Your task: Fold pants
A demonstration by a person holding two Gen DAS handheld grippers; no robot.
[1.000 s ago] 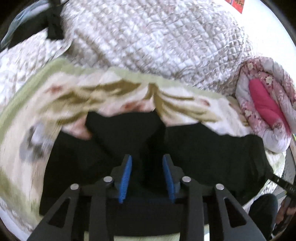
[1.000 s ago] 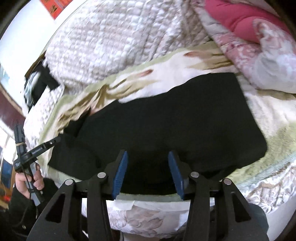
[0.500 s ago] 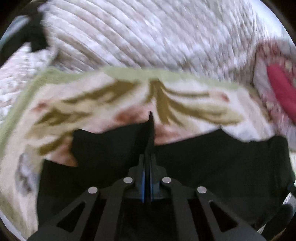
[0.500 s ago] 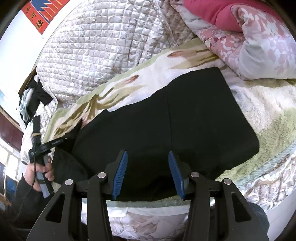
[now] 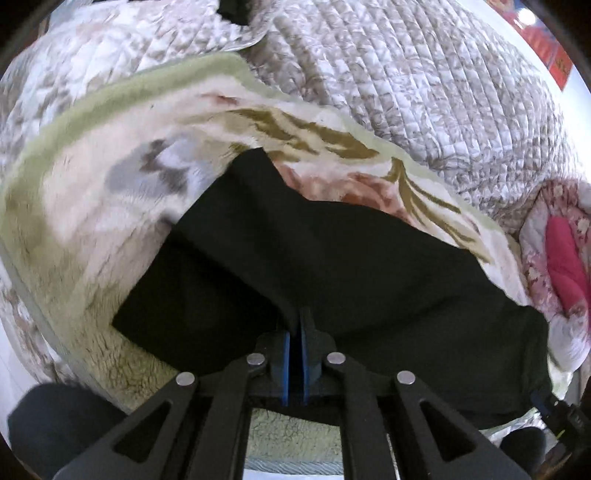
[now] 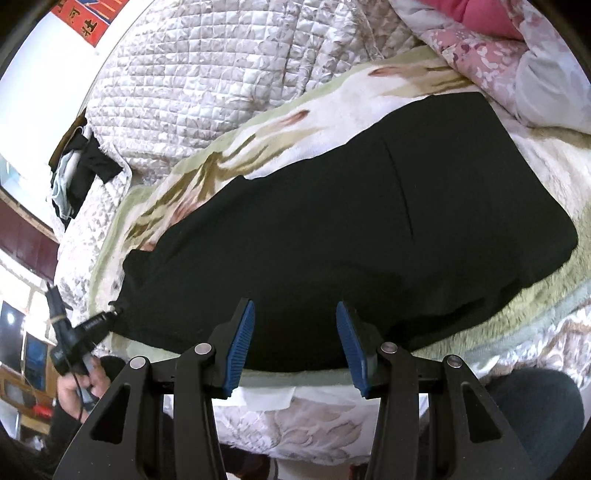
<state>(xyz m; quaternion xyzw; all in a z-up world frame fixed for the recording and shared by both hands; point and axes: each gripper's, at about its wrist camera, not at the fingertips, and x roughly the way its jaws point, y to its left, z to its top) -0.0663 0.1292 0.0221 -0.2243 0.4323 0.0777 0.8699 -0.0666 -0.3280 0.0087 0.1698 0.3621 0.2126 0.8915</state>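
Left gripper (image 5: 294, 347) clamped on black pants (image 5: 351, 266) at blanket (image 5: 92, 192) front edge; right gripper (image 6: 293, 343) wide, empty; fold should be carried across evenly.

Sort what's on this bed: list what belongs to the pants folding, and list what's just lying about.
Belongs to the job:
- black pants
- left tongs, shut on the pants' fabric
- right tongs, open over the near edge
- floral fleece blanket beneath the pants

Just lying about:
- quilted bedspread
- pink floral comforter
- dark clothes pile
- red wall poster
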